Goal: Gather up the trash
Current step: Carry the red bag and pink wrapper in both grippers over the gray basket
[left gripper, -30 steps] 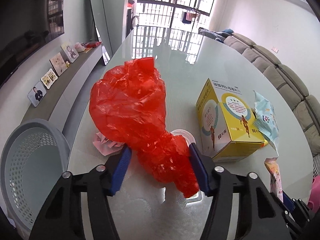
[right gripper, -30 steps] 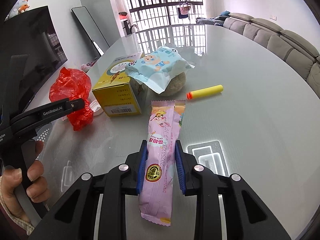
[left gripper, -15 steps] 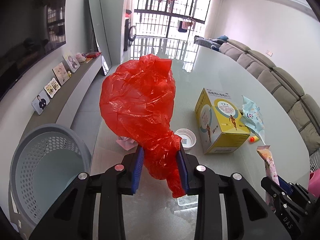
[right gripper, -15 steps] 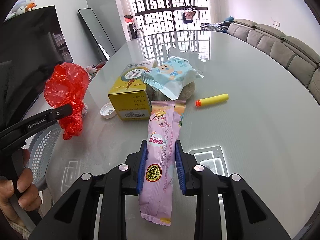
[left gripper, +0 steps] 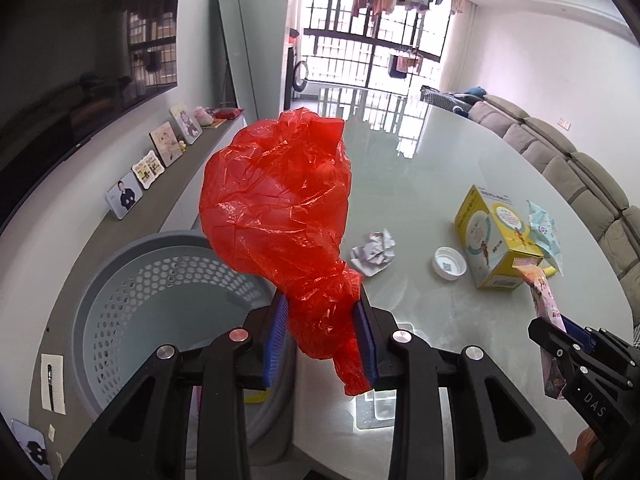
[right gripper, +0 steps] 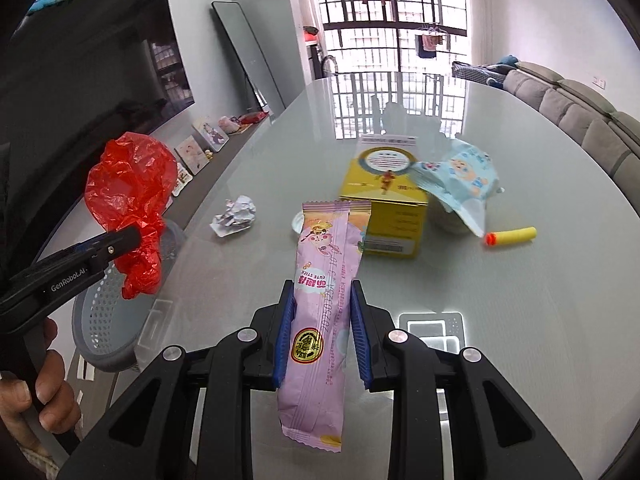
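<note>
Two pieces of trash are in my grippers at once. On the left, my left gripper is clamped on the twisted neck of the red plastic bag; its jaws closed down within the last second, and the blue pads now press the plastic from both sides. The bag hangs clear of the glass table, its puffed body over the grey perforated basket that stands low beside the table's left edge. Farther right on the table lie a crumpled paper ball, a white bottle cap, a yellow carton, a pale blue wipes packet leaning on the carton, and, seen from the right wrist, a yellow foam dart to the right of the carton. At the right, my right gripper is clenched on the pink snack wrapper, which sticks out past both ends of the pads, above the tabletop.

I judge this to be the carry step: both pieces lifted, neither dropped. Next I need to bring the red bag fully over the basket's mouth and let go, then swing the wrapper across the table's left edge to the same place.

Some things I cannot make out. The basket's near rim is hidden behind my left gripper, and something yellow shows by it that I cannot identify. The red bag hides part of the table behind it, and whatever sits under the wipes packet is mostly covered.
</note>
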Available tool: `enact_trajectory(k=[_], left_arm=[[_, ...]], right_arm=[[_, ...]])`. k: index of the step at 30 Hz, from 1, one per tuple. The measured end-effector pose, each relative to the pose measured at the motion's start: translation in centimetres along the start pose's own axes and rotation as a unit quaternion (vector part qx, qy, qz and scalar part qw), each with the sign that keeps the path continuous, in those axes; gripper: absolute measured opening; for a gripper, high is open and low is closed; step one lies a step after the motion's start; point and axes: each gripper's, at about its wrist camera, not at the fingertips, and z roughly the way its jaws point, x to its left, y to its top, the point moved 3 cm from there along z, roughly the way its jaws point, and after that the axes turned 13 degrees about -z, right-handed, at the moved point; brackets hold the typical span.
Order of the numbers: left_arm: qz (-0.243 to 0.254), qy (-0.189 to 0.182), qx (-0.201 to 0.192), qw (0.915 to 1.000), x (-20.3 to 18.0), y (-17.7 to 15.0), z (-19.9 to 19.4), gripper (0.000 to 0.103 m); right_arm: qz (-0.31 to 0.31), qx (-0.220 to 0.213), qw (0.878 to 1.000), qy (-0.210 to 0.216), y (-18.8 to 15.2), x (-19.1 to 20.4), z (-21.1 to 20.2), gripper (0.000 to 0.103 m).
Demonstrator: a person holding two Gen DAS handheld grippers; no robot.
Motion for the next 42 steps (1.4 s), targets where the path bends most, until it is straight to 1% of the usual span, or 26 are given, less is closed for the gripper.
enact_trajectory(k=[5, 9, 15, 22, 25, 29, 33, 36, 39, 41, 42], left_arm=[[-0.021, 0.033, 0.005, 0.9992, 4.4, -0.3, 0.2, 0.031], [-0.034, 0.058, 0.014, 0.9976, 7.8, -0.8, 0.8, 0.031], [-0.054, 0.087, 0.022, 0.9945, 11.6, -1.7, 1.2, 0.031], [-0.077, 0.124, 0.037, 0.9887, 15.9, -2.7, 1.3, 0.031], [-0.087, 0.134, 0.047, 0.9860, 17.3, -3.4, 1.7, 0.031], [-0.101, 0.137, 0.058, 0.9836, 18.5, -3.9, 2.2, 0.031], [-0.107, 0.131, 0.060, 0.9837, 18.7, -3.9, 2.2, 0.032], [-0.109, 0.130, 0.062, 0.9835, 18.7, -3.9, 2.4, 0.033], [-0.110, 0.132, 0.061, 0.9833, 18.6, -3.9, 2.3, 0.034], [-0.111, 0.131, 0.060, 0.9832, 18.6, -3.8, 2.2, 0.035], [-0.112, 0.132, 0.059, 0.9831, 18.7, -3.7, 2.2, 0.037]], right_arm=[[-0.039, 0.006, 0.998, 0.040, 1.8, 4.0, 1.9, 0.026], [-0.068, 0.009, 0.995, 0.075, 3.1, 7.6, 3.4, 0.026], [-0.111, 0.010, 0.987, 0.117, 5.2, 12.5, 5.3, 0.026], [-0.147, 0.021, 0.977, 0.155, 6.7, 17.1, 7.6, 0.026], [-0.164, 0.028, 0.971, 0.171, 7.2, 19.1, 8.5, 0.026], [-0.180, 0.037, 0.965, 0.187, 7.7, 21.2, 9.9, 0.026], [-0.185, 0.044, 0.962, 0.196, 8.3, 22.3, 11.3, 0.026], [-0.188, 0.046, 0.962, 0.195, 8.5, 22.9, 12.1, 0.027], [-0.187, 0.046, 0.961, 0.196, 8.5, 23.0, 12.5, 0.027], [-0.186, 0.044, 0.962, 0.196, 8.0, 22.5, 12.1, 0.029], [-0.186, 0.043, 0.962, 0.195, 7.8, 22.2, 11.9, 0.032]])
